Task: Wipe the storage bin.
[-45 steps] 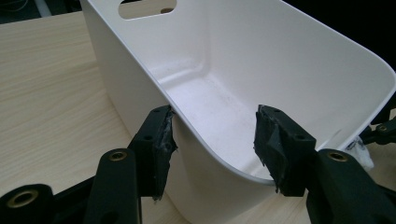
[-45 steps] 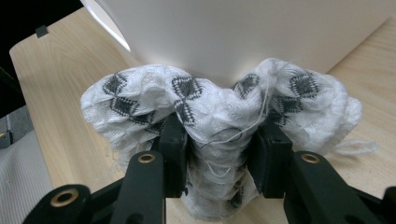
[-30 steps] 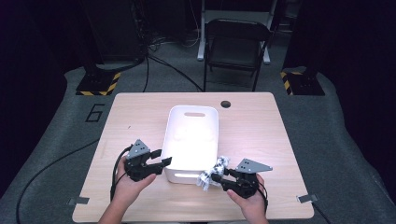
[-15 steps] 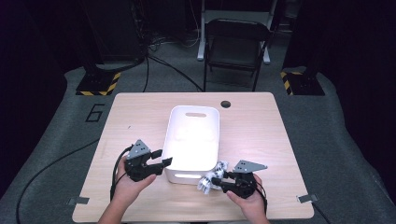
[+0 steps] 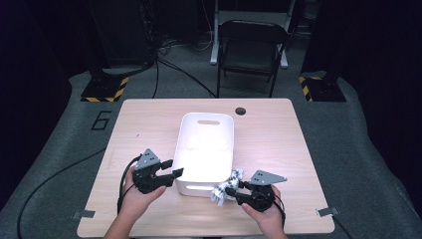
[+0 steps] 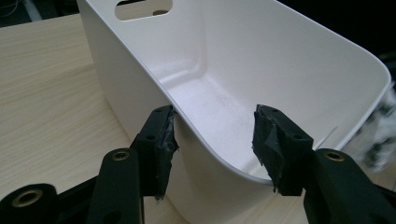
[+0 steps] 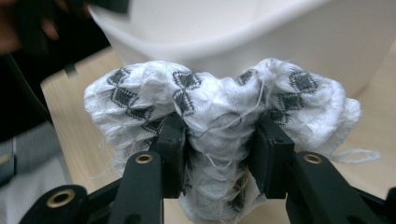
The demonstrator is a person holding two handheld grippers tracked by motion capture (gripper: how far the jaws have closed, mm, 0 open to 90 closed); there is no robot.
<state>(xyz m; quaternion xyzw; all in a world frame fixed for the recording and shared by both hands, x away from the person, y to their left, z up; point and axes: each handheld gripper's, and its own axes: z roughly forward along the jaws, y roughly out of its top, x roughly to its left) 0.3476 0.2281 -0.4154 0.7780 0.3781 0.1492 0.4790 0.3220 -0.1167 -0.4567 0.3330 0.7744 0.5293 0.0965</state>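
In the high view, a white plastic bin (image 5: 205, 149) is seen standing on a light wooden table (image 5: 278, 134), its long side running near to far, with a slot handle cut in its far wall. A large figure "6" (image 5: 101, 120) is painted on the grey floor to the left of the table; no other writing can be read. A round dark hole (image 5: 241, 110) is seen in the tabletop just beyond the bin's far right corner. Behind the table a dark folding chair (image 5: 251, 47) is placed, and black-and-yellow striped bases (image 5: 103, 90) are seen at the left and right on the floor. Tape tabs (image 5: 326, 211) are stuck at the near corners of the table. The left gripper (image 5: 171, 168) is held at the bin's near left corner, and the right gripper (image 5: 230, 191) at the near right corner, where a white cloth with dark diamond pattern (image 5: 225, 186) is bunched against the bin.

In the left gripper view, the bin's near rim (image 6: 201, 135) is straddled by the jaws, one outside the wall and one over the inside; the inner pad stands clear of the plastic, so the jaws are parted without a grip.

In the right gripper view, the cloth (image 7: 219, 107) is pinched firmly between the jaws, with its folds bulging out to either side, and the bin wall (image 7: 261, 42) is seen just behind it.
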